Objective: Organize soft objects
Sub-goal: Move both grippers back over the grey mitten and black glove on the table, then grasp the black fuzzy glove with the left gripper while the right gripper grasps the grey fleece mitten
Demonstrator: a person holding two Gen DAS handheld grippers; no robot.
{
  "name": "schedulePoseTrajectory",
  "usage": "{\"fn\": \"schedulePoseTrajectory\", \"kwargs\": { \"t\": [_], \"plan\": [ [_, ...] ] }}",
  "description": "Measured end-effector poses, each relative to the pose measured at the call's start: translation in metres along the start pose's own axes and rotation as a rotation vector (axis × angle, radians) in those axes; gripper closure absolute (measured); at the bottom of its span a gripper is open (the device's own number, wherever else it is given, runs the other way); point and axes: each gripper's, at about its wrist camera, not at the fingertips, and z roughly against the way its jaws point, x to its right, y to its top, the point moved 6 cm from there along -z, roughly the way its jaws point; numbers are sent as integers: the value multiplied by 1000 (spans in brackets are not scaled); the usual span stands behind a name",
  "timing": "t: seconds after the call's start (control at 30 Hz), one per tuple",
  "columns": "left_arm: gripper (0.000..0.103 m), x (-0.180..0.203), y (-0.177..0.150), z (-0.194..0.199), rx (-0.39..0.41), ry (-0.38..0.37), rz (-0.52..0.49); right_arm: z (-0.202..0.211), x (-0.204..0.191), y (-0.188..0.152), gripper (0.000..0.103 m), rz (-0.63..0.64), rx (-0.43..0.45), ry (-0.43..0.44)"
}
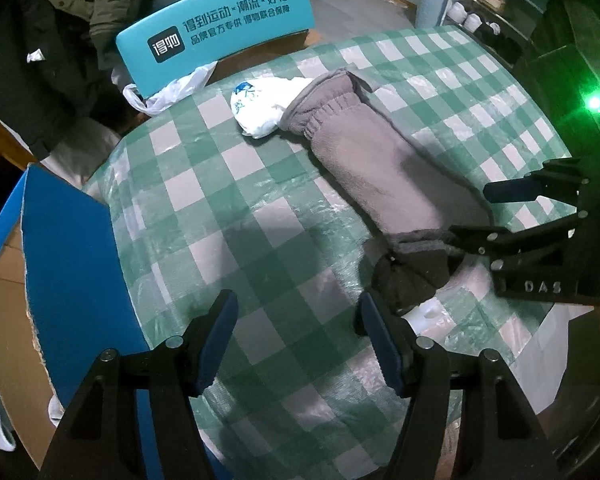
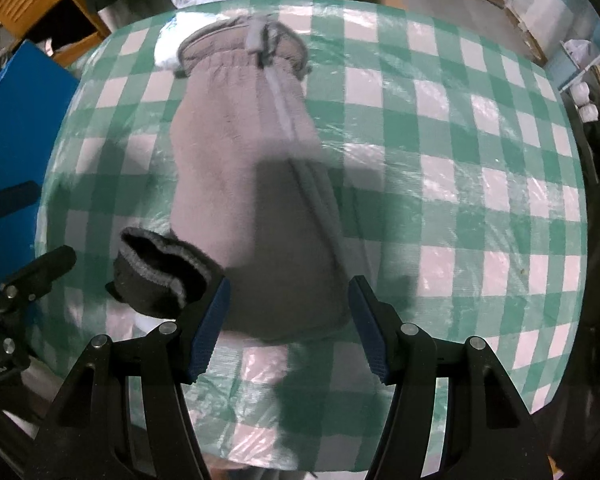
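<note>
A folded grey fleece garment [image 1: 364, 164] [image 2: 244, 168] with an elastic waistband lies lengthwise on the green-and-white checked table [image 1: 220, 208] [image 2: 460, 160]. A dark rolled piece [image 1: 412, 276] [image 2: 160, 276] rests against its near end. A white printed bag [image 1: 264, 104] [image 2: 166, 48] sits at the waistband end. My left gripper [image 1: 296, 340] [image 2: 32, 228] is open over bare cloth, with the dark piece just right of its right finger. My right gripper [image 2: 290, 304] [image 1: 470, 214] points down, open, its fingers straddling the garment's near end without pressing it.
A blue cardboard box [image 1: 68, 264] [image 2: 12, 128] stands against the table's left edge. A teal board with white print [image 1: 220, 36] and a loose plastic bag [image 1: 168, 92] are behind the table. Dark coats [image 1: 40, 60] hang far left, and a shoe rack [image 1: 488, 8] stands far right.
</note>
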Motion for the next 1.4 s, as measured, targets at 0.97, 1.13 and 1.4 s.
{"fn": "schedulePoseTrajectory", "kwargs": {
  "t": [0.97,1.13,1.4],
  "plan": [
    [26,-16,6,-13,-6,-23,30,-23,-18,27,42,6,4,-14],
    [26,-6,10,-16,-8,-37,6,-17,12,9,41,-26,-16,-14],
    [26,2,7,-15,-15,-40,-57,7,42,-6,41,-79,-19,14]
  ]
}}
